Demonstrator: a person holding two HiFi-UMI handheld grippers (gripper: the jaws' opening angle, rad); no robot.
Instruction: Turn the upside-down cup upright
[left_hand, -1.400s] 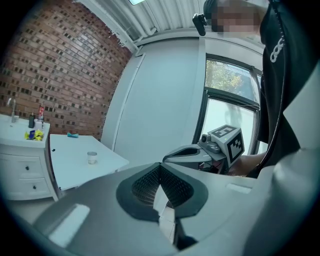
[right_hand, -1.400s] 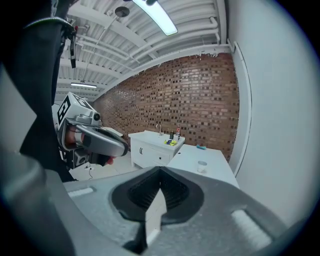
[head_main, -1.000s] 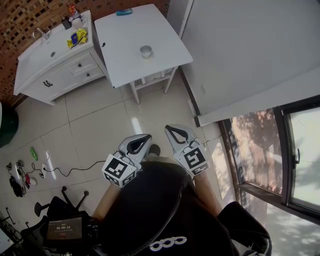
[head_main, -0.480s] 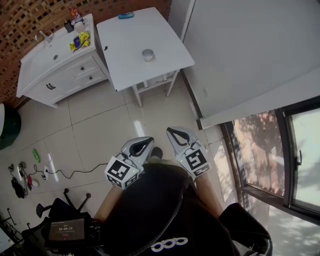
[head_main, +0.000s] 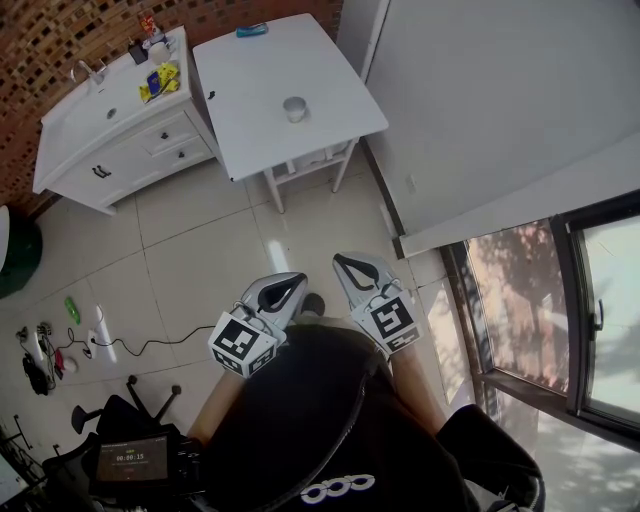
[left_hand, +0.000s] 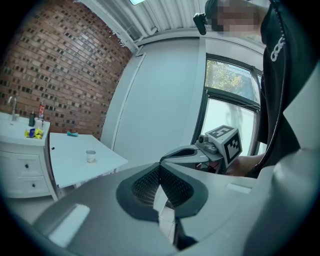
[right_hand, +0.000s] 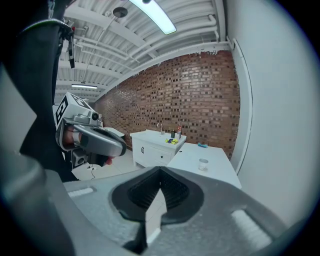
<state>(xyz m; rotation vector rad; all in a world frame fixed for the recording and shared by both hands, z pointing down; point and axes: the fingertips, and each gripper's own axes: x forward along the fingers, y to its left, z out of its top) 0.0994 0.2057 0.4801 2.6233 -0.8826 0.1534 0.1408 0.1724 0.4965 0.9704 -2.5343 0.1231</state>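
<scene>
A pale tiled floor (head_main: 200, 250) fills most of the head view, with a plain grey-white wall panel (head_main: 480, 110) across the upper right and a window (head_main: 600, 300) at the right edge. A white table (head_main: 250, 110) stands at top centre, and just left of it is a white vanity cabinet (head_main: 110, 150) with drawers against the brick wall (head_main: 40, 40).

Low in the centre of the frame, well apart from the table, the left gripper (head_main: 297, 278) and right gripper (head_main: 339, 260) sit side by side in front of the person's dark top (head_main: 300, 420). Each gripper's own view shows its jaws pressed together with nothing between them.

The cup (head_main: 294, 109) stands alone on the table near its right edge, too small to tell which end is up. A teal object (head_main: 251, 31) lies at the table's far edge.
</scene>
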